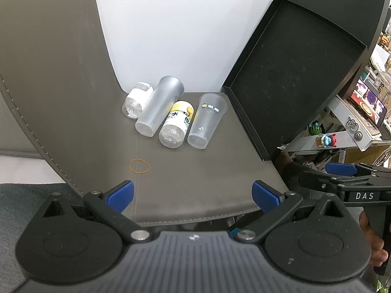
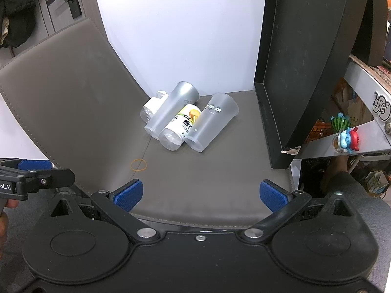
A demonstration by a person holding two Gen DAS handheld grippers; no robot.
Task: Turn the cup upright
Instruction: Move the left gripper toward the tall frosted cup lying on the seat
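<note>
Two frosted plastic cups lie on their sides on the grey mat (image 1: 73, 97), bases toward me. One cup with small stickers (image 1: 207, 120) (image 2: 212, 122) lies to the right. A plain cup (image 1: 160, 106) (image 2: 171, 108) lies to the left, resting on two bottles. My left gripper (image 1: 193, 196) is open and empty near the mat's front edge. My right gripper (image 2: 200, 194) is open and empty, also at the front edge, well short of the cups.
A yellow-labelled bottle (image 1: 176, 124) (image 2: 180, 127) lies between the cups, a white-labelled bottle (image 1: 137, 99) (image 2: 152, 106) at far left. A rubber band (image 1: 139, 166) (image 2: 139, 164) lies in front. A black tray (image 1: 293, 73) (image 2: 293, 73) leans at the right. A white backboard (image 1: 183, 24) stands behind.
</note>
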